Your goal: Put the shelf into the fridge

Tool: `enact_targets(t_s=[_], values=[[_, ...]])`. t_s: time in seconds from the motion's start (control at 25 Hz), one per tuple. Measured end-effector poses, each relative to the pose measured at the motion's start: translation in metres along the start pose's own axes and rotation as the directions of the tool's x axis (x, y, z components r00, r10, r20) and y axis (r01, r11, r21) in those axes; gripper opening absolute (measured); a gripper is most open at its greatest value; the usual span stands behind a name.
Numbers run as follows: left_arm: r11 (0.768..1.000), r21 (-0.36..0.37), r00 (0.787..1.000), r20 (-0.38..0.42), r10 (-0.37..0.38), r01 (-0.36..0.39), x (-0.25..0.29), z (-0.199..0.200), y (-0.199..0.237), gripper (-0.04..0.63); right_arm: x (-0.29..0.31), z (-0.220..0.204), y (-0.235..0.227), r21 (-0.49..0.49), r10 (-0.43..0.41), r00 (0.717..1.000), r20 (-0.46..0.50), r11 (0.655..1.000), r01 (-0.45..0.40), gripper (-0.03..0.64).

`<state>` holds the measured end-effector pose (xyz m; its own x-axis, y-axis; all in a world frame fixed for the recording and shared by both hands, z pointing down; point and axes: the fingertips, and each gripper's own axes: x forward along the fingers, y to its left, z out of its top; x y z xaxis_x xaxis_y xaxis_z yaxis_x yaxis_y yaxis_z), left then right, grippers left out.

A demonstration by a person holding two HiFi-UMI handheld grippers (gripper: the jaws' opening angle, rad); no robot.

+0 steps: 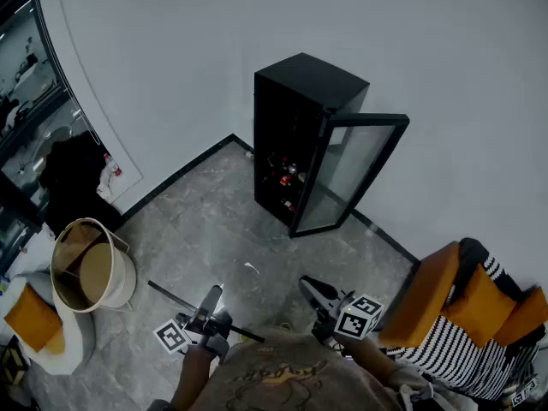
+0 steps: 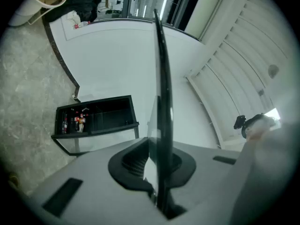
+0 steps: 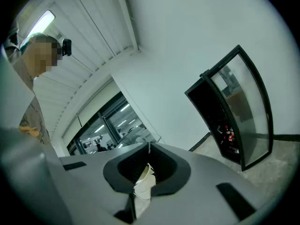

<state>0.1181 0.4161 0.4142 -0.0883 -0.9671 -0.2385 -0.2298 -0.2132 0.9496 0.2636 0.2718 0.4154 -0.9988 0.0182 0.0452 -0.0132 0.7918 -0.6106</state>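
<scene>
The black fridge (image 1: 295, 118) stands against the white wall with its glass door (image 1: 353, 171) swung open; bottles sit low inside. My left gripper (image 1: 211, 298) is shut on the shelf (image 1: 175, 299), a thin dark panel seen edge-on, well short of the fridge. In the left gripper view the shelf (image 2: 162, 97) rises straight up from between the jaws, and the fridge (image 2: 96, 121) lies left of it. My right gripper (image 1: 311, 288) is shut with nothing held and points towards the fridge (image 3: 220, 121). A whitish strip shows at its closed jaws (image 3: 144, 179).
A white bin (image 1: 92, 273) stands at the left, with a black bag (image 1: 73, 171) behind it and an orange cushion (image 1: 34, 319) beside it. An orange chair with a striped cushion (image 1: 445, 315) is at the right. Grey stone floor (image 1: 223, 238) lies between me and the fridge.
</scene>
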Motion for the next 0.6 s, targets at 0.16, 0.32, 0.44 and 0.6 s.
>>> enact_targets(t_s=[0.16,0.32,0.44,0.6], values=[[1.000,-0.003,1.000,0.003,0.000,0.000,-0.003,0.004,0.002,0.015,0.003,-0.003,0.001,0.002,-0.001,1.000,-0.002,1.000,0.001,0.028],[1.000,-0.006,1.000,0.000,-0.008,0.008,-0.007,0.007,0.001,0.015,0.005,-0.006,0.006,0.000,-0.012,1.000,-0.002,1.000,0.012,0.028],[1.000,-0.010,1.000,-0.005,-0.009,0.009,-0.010,0.009,0.001,0.015,0.007,-0.009,0.011,0.001,-0.022,1.000,-0.008,1.000,0.022,0.028],[1.000,-0.018,1.000,-0.014,-0.011,0.011,-0.014,0.015,0.002,0.015,0.011,-0.017,0.021,-0.006,-0.013,1.000,-0.013,1.000,0.013,0.028]])
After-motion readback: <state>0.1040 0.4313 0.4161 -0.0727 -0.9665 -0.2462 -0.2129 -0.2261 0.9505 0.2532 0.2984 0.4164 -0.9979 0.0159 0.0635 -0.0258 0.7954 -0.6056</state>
